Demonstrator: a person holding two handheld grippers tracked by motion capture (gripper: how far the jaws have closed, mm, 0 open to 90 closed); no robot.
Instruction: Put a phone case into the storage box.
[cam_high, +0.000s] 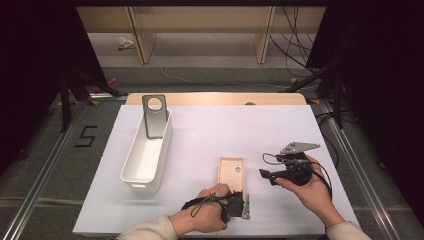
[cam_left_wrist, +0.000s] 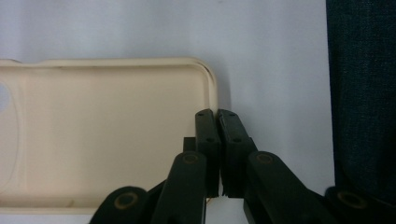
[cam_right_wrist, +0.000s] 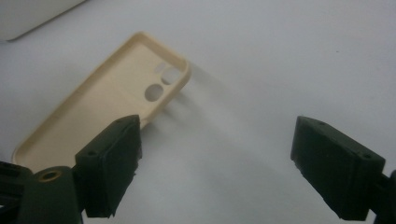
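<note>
Beyond my left claw I've got bare white table running to the far edge, and plenty of open room between the 2 claws as well. Near side is tight: the left claw sits close to the table's front edge, with my hand wrapped around it.

Left claw now: jaws brought together, pads pinched on the rim of the cream phone case at its near corner. In the left gripper view the case stretches away to the left of the jaws, inside face up, with the rim wall running right into the pinch. So the grip is on the case's edge, nothing else between the pads.

Right claw: jaws standing wide apart, nothing between them, just white table under the gap. The case lies ahead and to the left of that claw, near its left jaw but apart from it, camera cut-outs at the far end. From above, the right claw hovers just beside the case, on its right, tilted toward it.

Further out, left of both claws and well apart, a long white bin lies on the table with a grey phone case propped upright at its far end. Nothing stands between the claws and the cream case.
</note>
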